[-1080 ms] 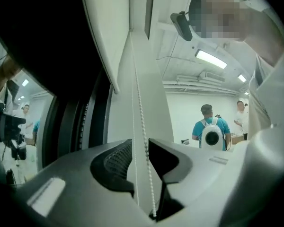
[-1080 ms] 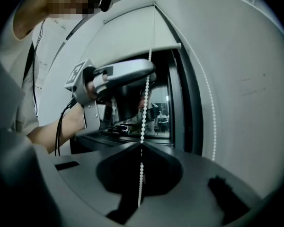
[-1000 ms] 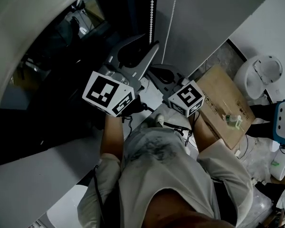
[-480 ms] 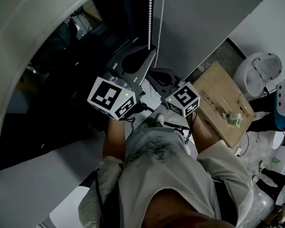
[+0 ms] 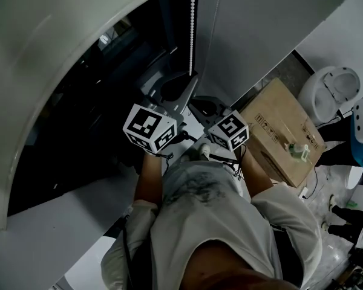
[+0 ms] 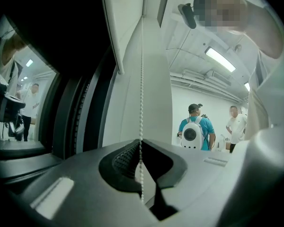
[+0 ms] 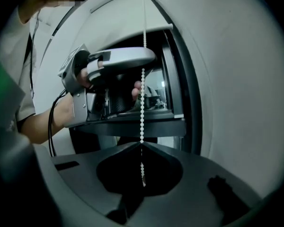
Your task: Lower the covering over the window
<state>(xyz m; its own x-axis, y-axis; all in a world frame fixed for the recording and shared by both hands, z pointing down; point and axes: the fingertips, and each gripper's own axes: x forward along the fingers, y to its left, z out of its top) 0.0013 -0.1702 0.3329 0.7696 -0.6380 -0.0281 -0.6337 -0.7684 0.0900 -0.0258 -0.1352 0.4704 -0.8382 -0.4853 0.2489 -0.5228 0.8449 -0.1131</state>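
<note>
Indoors, dark window (image 5: pixel 91 125); left hand-held gripper (image 6: pixel 141 143) just closed on bead chain (image 6: pixel 142 79); right hand-held gripper (image 7: pixel 142 144) clamps it

Looks like a lab or test workspace to me: bare white walls, strip ceiling lights (image 6: pixel 220 59), a cardboard box (image 5: pixel 282 132) on the floor, people (image 6: pixel 193 132) standing around out back.

Dim head view; fisheye-warped edges; bright ceiling lamp (image 6: pixel 220 59) glare
</note>
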